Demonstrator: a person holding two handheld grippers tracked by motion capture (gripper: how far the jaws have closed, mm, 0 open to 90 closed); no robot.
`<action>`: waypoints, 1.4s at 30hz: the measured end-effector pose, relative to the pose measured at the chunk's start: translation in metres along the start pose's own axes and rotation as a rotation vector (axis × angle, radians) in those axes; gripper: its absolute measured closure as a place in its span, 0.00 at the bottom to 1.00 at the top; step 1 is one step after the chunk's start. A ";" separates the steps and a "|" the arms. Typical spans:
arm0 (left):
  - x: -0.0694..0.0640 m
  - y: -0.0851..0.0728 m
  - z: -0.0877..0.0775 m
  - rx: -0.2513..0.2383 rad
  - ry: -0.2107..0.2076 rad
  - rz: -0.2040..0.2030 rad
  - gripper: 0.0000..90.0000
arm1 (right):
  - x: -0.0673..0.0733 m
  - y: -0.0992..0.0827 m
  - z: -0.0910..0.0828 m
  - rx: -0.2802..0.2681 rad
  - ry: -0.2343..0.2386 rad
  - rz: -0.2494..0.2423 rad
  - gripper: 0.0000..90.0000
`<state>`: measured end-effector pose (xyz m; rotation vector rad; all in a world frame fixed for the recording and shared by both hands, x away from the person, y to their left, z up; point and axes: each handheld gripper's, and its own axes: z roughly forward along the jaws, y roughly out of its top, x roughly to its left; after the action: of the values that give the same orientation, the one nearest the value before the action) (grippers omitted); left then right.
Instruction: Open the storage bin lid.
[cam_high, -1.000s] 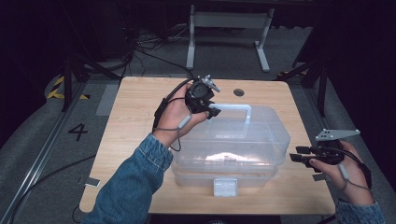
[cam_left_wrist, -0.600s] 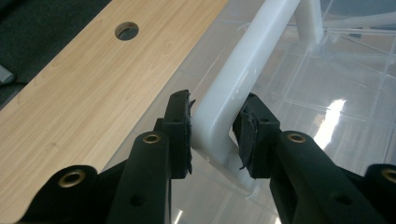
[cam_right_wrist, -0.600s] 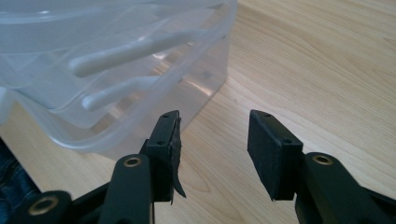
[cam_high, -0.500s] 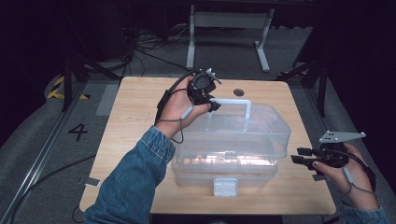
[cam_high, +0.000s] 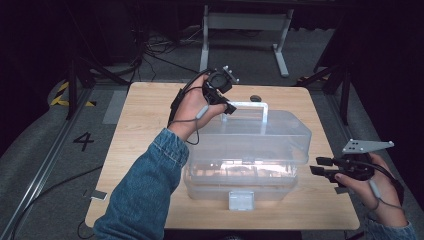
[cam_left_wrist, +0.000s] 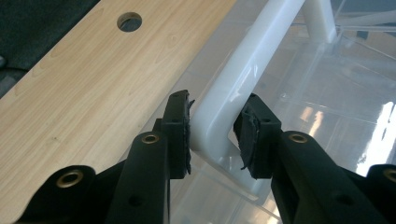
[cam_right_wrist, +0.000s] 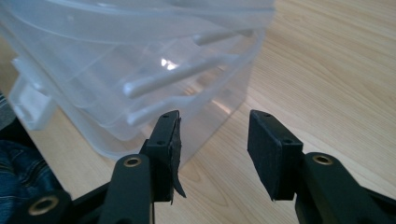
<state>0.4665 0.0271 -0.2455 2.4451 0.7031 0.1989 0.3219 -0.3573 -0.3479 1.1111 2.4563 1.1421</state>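
Note:
A clear plastic box (cam_high: 240, 177) stands in the middle of the wooden table (cam_high: 145, 115). Its clear lid (cam_high: 265, 137) is tilted up off the base. My left gripper (cam_high: 227, 107) is at the left end of the lid's white handle (cam_high: 250, 105). In the left gripper view that gripper (cam_left_wrist: 212, 130) is shut on the bend of the handle (cam_left_wrist: 252, 60), one pad on each side. My right gripper (cam_high: 316, 166) hovers to the right of the box, open and holding nothing. In the right gripper view its jaws (cam_right_wrist: 215, 149) point at the corner of the box (cam_right_wrist: 116, 79).
A white latch (cam_high: 241, 200) sits at the box's front. A round hole (cam_high: 255, 98) is in the tabletop behind the box. A metal frame (cam_high: 245, 22) stands on the floor beyond the table. Bare wood lies to the left of the box.
My left hand has moved away and slightly up with the handle, and the lid has tilted further open. The right hand has stayed where it was.

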 end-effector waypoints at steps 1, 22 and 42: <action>0.001 0.001 0.001 0.004 -0.001 0.000 0.75 | 0.002 0.001 0.000 -0.008 0.014 -0.006 0.62; 0.015 0.016 0.004 0.053 -0.003 0.010 0.74 | 0.038 0.017 -0.003 -0.109 0.076 -0.131 0.75; 0.016 0.016 0.004 0.053 -0.013 0.000 0.74 | 0.033 0.020 0.012 -0.282 0.064 -0.063 1.00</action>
<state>0.4885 0.0224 -0.2401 2.4948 0.7119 0.1664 0.3158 -0.3190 -0.3378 0.9216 2.2647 1.4693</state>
